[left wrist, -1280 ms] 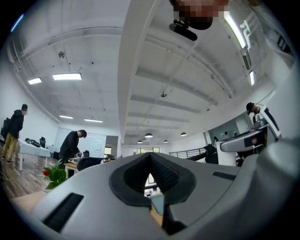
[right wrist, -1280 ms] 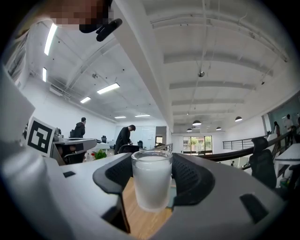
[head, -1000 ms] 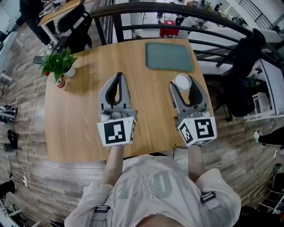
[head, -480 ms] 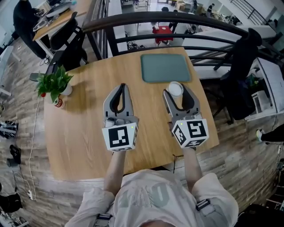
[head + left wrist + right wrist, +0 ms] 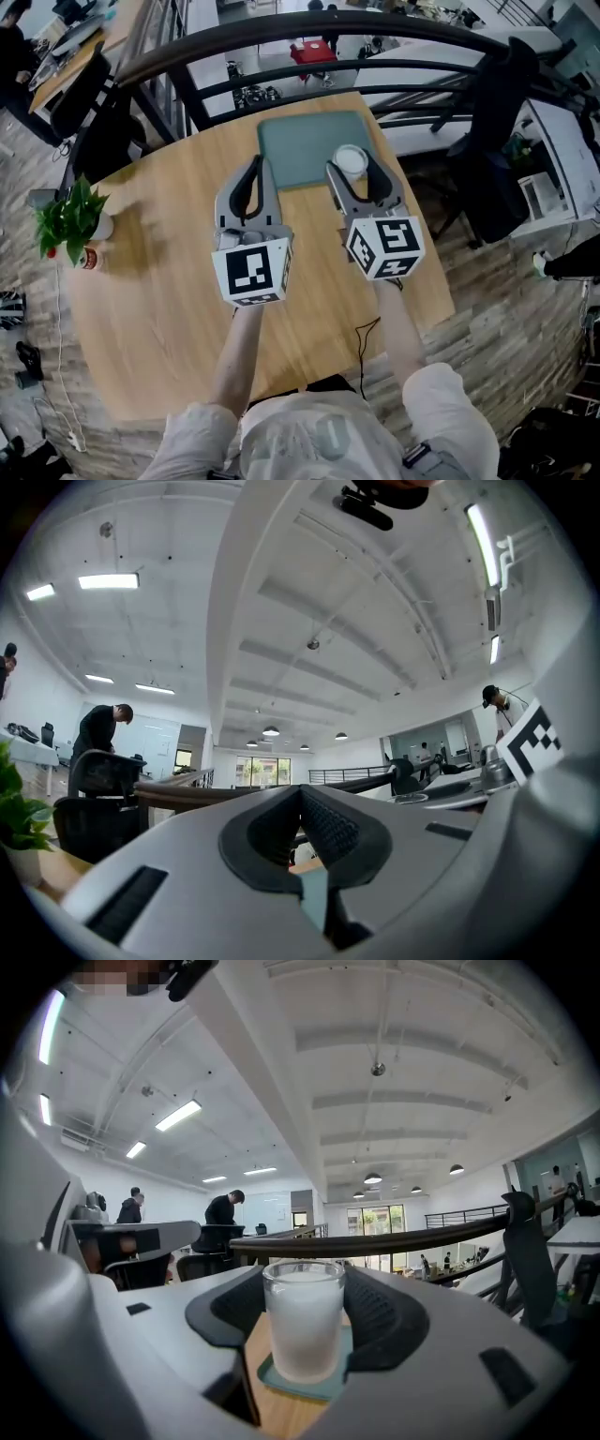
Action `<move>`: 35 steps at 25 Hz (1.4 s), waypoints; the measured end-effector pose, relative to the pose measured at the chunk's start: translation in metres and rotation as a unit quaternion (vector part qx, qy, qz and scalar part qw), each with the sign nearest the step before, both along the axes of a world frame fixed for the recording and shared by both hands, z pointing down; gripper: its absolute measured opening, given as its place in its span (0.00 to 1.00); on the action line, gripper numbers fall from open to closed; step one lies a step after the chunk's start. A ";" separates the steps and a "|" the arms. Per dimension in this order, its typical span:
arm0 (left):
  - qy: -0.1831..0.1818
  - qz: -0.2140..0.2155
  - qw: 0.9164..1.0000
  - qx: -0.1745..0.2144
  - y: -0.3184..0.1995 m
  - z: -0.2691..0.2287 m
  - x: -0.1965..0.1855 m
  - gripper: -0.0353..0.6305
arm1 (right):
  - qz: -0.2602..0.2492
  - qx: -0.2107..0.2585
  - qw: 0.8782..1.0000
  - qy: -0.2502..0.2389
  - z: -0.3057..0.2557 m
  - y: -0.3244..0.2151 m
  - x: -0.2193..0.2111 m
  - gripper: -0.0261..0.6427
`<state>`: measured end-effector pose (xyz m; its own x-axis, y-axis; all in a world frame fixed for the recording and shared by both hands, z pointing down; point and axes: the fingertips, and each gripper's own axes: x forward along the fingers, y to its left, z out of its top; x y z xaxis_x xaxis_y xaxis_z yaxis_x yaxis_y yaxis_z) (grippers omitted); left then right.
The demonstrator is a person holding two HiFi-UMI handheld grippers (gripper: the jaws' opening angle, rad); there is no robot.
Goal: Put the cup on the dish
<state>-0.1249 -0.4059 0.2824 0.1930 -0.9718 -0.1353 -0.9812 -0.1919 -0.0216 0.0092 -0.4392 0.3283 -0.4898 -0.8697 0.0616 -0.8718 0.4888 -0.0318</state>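
One cup point(image 5: 351, 159), one dish point(image 5: 296, 148), two tools point(image 5: 253, 166) point(image 5: 350, 165)

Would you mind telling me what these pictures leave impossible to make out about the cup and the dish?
1. Right gripper view: whether the cup rests on the dish or hovers just above it is unclear from this low angle.
2. Head view: the dish's near corners are covered by the left gripper and right gripper.
3. Right gripper view: the jaws hide most of the dish.
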 end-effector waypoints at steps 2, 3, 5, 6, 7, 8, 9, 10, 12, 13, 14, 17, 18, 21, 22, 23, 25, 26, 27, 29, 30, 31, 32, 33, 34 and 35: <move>0.000 0.005 1.000 -0.011 -0.022 0.013 0.008 0.06 | 0.007 -0.006 1.000 0.006 0.011 -0.025 0.004 0.44; 0.001 0.009 1.000 -0.019 -0.032 0.020 0.012 0.06 | 0.010 -0.010 1.000 0.009 0.017 -0.037 0.007 0.44; 0.001 0.024 0.999 -0.035 -0.050 0.033 0.022 0.06 | 0.015 -0.018 1.000 0.019 0.027 -0.060 0.012 0.44; -0.003 0.032 0.999 -0.040 -0.057 0.038 0.027 0.06 | 0.016 -0.020 0.999 0.026 0.031 -0.070 0.015 0.44; -0.009 0.038 0.998 -0.044 -0.063 0.042 0.032 0.06 | 0.017 -0.022 0.999 0.034 0.036 -0.080 0.018 0.44; -0.013 0.042 0.998 -0.047 -0.069 0.046 0.035 0.06 | 0.018 -0.024 0.999 0.041 0.040 -0.090 0.021 0.44; -0.013 0.043 0.998 -0.051 -0.074 0.050 0.037 0.06 | 0.020 -0.025 0.998 0.046 0.044 -0.100 0.023 0.44; -0.008 0.043 0.997 -0.057 -0.079 0.055 0.038 0.06 | 0.023 -0.027 0.998 0.050 0.047 -0.110 0.026 0.44; 0.007 0.040 0.996 -0.074 -0.090 0.068 0.039 0.06 | 0.030 -0.030 0.998 0.055 0.055 -0.130 0.029 0.44; 0.012 0.040 0.996 -0.082 -0.095 0.075 0.040 0.06 | 0.035 -0.032 0.997 0.057 0.059 -0.140 0.030 0.44; 0.016 0.041 0.995 -0.089 -0.099 0.081 0.043 0.06 | 0.039 -0.034 0.997 0.059 0.063 -0.150 0.031 0.44; 0.015 0.041 0.994 -0.104 -0.113 0.100 0.050 0.06 | 0.045 -0.038 0.996 0.071 0.076 -0.180 0.033 0.44; 0.009 0.039 0.993 -0.110 -0.117 0.107 0.052 0.06 | 0.047 -0.039 0.995 0.079 0.082 -0.189 0.033 0.44; 0.002 0.036 0.990 -0.134 -0.129 0.133 0.057 0.06 | 0.052 -0.048 0.994 0.088 0.102 -0.211 0.035 0.44; 0.005 0.036 0.989 -0.142 -0.132 0.141 0.058 0.06 | 0.055 -0.053 0.994 0.083 0.109 -0.218 0.036 0.44; 0.007 0.036 0.988 -0.147 -0.135 0.147 0.057 0.06 | 0.059 -0.060 0.994 0.077 0.116 -0.225 0.037 0.44; 0.009 0.035 0.988 -0.152 -0.140 0.156 0.054 0.06 | 0.068 -0.072 0.993 0.065 0.130 -0.239 0.038 0.44; 0.009 0.033 0.988 -0.153 -0.143 0.160 0.051 0.06 | 0.073 -0.075 0.992 0.064 0.137 -0.246 0.039 0.44; 0.009 0.031 0.987 -0.155 -0.146 0.163 0.051 0.06 | 0.077 -0.076 0.992 0.067 0.143 -0.252 0.041 0.44; 0.014 0.028 0.987 -0.158 -0.151 0.169 0.054 0.06 | 0.085 -0.081 0.990 0.076 0.155 -0.262 0.052 0.44; 0.015 0.028 0.987 -0.159 -0.153 0.172 0.055 0.06 | 0.089 -0.086 0.989 0.076 0.161 -0.266 0.057 0.44; 0.014 0.028 0.987 -0.160 -0.155 0.174 0.054 0.06 | 0.092 -0.091 0.989 0.075 0.167 -0.270 0.060 0.44; 0.012 0.027 0.987 -0.161 -0.157 0.176 0.052 0.06 | 0.094 -0.096 0.988 0.073 0.172 -0.274 0.061 0.44; 0.010 0.025 0.986 -0.162 -0.158 0.178 0.050 0.06 | 0.095 -0.100 0.988 0.070 0.176 -0.277 0.061 0.44; 0.010 0.023 0.986 -0.164 -0.159 0.181 0.048 0.06 | 0.096 -0.104 0.988 0.068 0.180 -0.279 0.060 0.44; 0.013 0.021 0.986 -0.167 -0.159 0.184 0.047 0.06 | 0.097 -0.108 0.987 0.066 0.183 -0.281 0.061 0.44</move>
